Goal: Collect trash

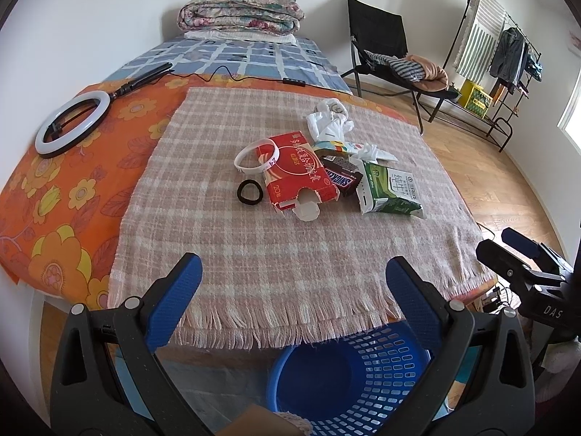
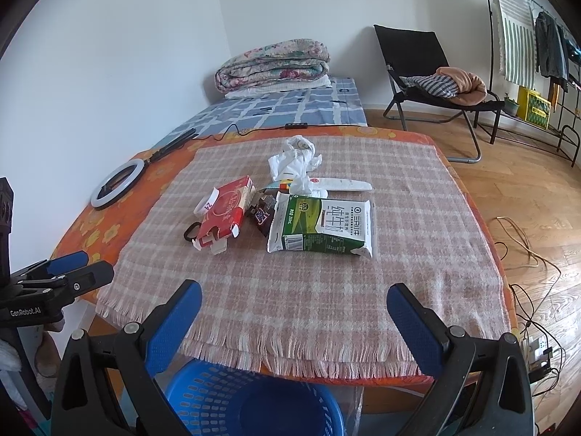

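Trash lies on the pink plaid blanket [image 1: 254, 247] [image 2: 326, 290]: a red carton [image 1: 294, 170] [image 2: 227, 210], a Snickers wrapper [image 1: 343, 180] [image 2: 262, 214], a green-and-white milk carton [image 1: 390, 190] [image 2: 323, 225], crumpled white plastic [image 1: 328, 120] [image 2: 294, 161] and a long white wrapper [image 1: 366, 149] [image 2: 341, 183]. A blue basket [image 1: 348, 381] [image 2: 250, 403] stands on the floor below the bed's near edge. My left gripper [image 1: 293, 279] and right gripper [image 2: 294, 307] are both open and empty, above the blanket's fringe, well short of the trash.
A white wristband [image 1: 256, 156] leans on the red carton; a black hair tie [image 1: 250, 192] lies beside it. A ring light [image 1: 72, 123] and cable lie on the orange sheet. A folded quilt [image 1: 239, 14], black chair [image 1: 385, 51] and clothes rack [image 1: 501, 58] stand behind. Cables cross the floor [image 2: 523, 247].
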### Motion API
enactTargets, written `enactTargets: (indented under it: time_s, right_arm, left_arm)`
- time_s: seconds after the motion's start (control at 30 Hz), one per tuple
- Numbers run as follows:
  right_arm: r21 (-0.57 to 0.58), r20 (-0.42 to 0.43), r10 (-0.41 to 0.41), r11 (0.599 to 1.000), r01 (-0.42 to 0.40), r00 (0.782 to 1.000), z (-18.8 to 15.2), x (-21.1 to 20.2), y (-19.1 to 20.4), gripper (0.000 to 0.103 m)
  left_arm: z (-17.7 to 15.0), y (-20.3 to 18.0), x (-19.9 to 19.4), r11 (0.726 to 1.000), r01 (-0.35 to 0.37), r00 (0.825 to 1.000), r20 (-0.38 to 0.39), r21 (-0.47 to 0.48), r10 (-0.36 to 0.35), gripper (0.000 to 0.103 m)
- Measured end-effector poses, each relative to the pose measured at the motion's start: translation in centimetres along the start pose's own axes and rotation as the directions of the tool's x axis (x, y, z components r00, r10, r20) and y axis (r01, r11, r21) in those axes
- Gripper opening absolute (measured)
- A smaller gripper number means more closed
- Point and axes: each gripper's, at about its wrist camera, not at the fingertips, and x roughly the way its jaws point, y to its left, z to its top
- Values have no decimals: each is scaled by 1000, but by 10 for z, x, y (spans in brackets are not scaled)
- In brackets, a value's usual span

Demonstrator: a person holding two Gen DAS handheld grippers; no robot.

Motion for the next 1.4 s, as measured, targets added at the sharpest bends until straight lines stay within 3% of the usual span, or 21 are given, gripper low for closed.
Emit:
enactTargets:
  time_s: [0.73, 0.93, 1.2, 1.27, 1.4]
  right_arm:
    - [1, 1, -2, 1000, 2, 1000, -1, 0, -1, 103]
    - [-8, 35, 6, 1000, -5, 999, -1, -3, -7, 103]
    - [-15, 30, 2, 1000, -2, 1000, 11, 4, -18, 103]
    - [-17, 14, 1, 1000, -1, 1000, 16, 8, -21, 103]
    - [-28, -31, 62, 998, -63, 998, 33, 18, -29, 103]
  left_arm:
    - [2, 1, 0, 1000, 6, 1000, -8, -4, -6, 103]
    - [-3, 4, 5, 999, 18, 1000, -19, -29, -19, 103]
    - [19, 28, 15, 995, 38, 999, -19, -96, -40, 100]
    - [26, 32, 18, 992, 55, 998, -30, -110, -58, 95]
    - [43, 42, 29, 985, 90, 994, -43, -147, -97, 90]
